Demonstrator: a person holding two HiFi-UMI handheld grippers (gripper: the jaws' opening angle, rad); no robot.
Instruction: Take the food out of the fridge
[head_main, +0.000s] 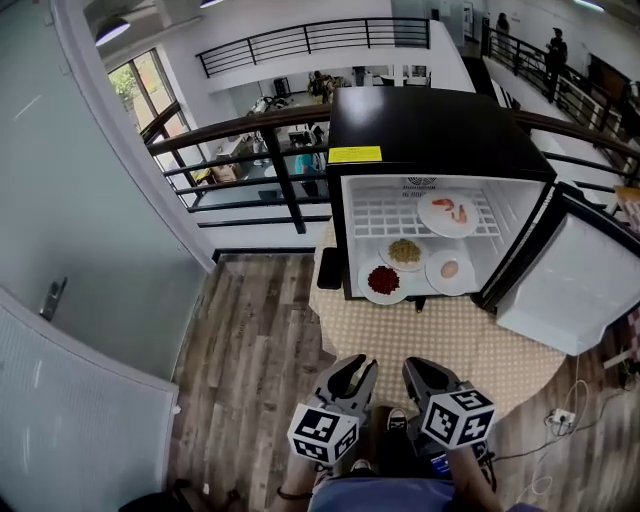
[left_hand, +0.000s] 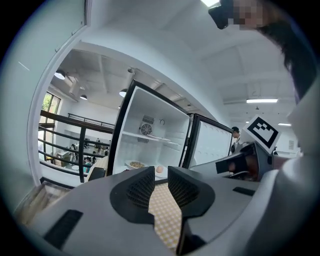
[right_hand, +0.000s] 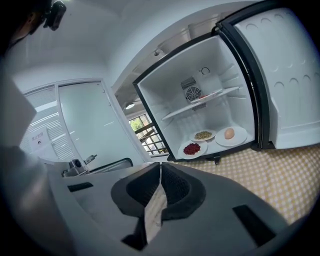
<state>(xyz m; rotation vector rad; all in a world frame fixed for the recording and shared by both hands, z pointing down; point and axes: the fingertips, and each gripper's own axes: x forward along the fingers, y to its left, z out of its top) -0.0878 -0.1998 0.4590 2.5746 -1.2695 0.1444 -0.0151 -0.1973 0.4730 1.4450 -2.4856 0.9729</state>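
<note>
While short of the open fridge (head_main: 430, 130) (4 plates (head_main: 383, 281) inside), left gripper (head_main: 351, 376) and right gripper (head_main: 428, 378) closed, empty.

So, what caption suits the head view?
Left gripper and right gripper, both shut, face an open fridge holding four food plates.

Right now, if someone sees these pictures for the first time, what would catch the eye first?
The open black fridge stands on the checkered table, its door swung right. Inside, a plate of pink food sits on the wire shelf, and three plates lie below: red food, yellowish grains, an egg. Nearer the camera, the left gripper and right gripper are shut and empty.
</note>
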